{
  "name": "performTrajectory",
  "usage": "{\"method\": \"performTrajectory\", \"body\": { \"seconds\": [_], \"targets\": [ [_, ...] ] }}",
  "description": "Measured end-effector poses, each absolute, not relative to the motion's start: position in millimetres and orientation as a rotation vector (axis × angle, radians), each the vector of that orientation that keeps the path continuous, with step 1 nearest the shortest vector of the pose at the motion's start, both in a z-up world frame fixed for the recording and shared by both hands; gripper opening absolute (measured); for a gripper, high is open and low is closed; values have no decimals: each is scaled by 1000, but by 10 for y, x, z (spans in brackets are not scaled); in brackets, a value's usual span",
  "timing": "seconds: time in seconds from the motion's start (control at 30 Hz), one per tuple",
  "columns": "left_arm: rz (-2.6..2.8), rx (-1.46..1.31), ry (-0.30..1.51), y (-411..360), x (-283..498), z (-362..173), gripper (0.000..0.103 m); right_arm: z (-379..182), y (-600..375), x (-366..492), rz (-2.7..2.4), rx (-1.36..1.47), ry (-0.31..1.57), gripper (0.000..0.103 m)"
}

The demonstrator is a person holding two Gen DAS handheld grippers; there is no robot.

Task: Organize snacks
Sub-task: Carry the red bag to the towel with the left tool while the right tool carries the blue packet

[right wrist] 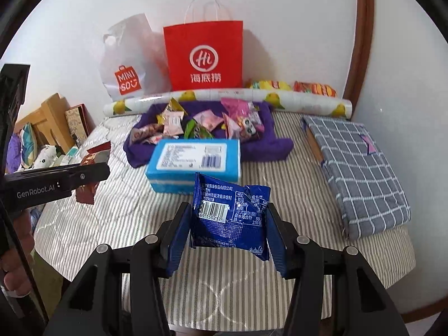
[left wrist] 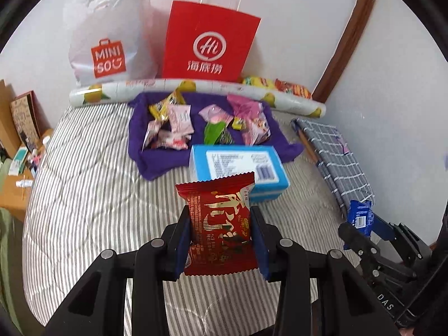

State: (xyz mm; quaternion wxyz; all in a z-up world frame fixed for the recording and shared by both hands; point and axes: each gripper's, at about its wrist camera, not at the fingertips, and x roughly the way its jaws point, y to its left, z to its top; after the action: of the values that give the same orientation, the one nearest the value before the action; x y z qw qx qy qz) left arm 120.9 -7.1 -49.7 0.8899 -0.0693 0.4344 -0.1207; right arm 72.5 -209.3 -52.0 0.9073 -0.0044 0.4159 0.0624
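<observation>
Striped bedding covers the bed (left wrist: 84, 184), and a white wall stands behind it. At the left sits a white shopping bag (left wrist: 107, 47), with a red paper bag (left wrist: 208, 42) next to it. In front of them a purple cloth (left wrist: 156, 156) holds a pile of small snacks (left wrist: 173, 128), and a blue box (left wrist: 238, 165) lies just in front of the cloth. The left gripper (left wrist: 221, 235) is closed on a red snack pack (left wrist: 219, 221), held up above the bed. Farther right, the right gripper (right wrist: 229, 224) is closed on a blue snack pack (right wrist: 231, 218), also up in the air. At the far right lies a folded gray checked cloth (right wrist: 355, 168). Both packs look picked up and ready to carry. I think the next move is to bring each pack over the purple cloth, past the blue box, and let go gently by the other snacks.
</observation>
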Motion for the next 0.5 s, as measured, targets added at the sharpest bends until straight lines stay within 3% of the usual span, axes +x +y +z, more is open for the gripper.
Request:
{"method": "performTrajectory", "body": {
  "seconds": [0.5],
  "targets": [
    [-247,-142,849,-144,1527,-196,37,-179,-2072,1172,153,-5,809,52]
  ]
}}
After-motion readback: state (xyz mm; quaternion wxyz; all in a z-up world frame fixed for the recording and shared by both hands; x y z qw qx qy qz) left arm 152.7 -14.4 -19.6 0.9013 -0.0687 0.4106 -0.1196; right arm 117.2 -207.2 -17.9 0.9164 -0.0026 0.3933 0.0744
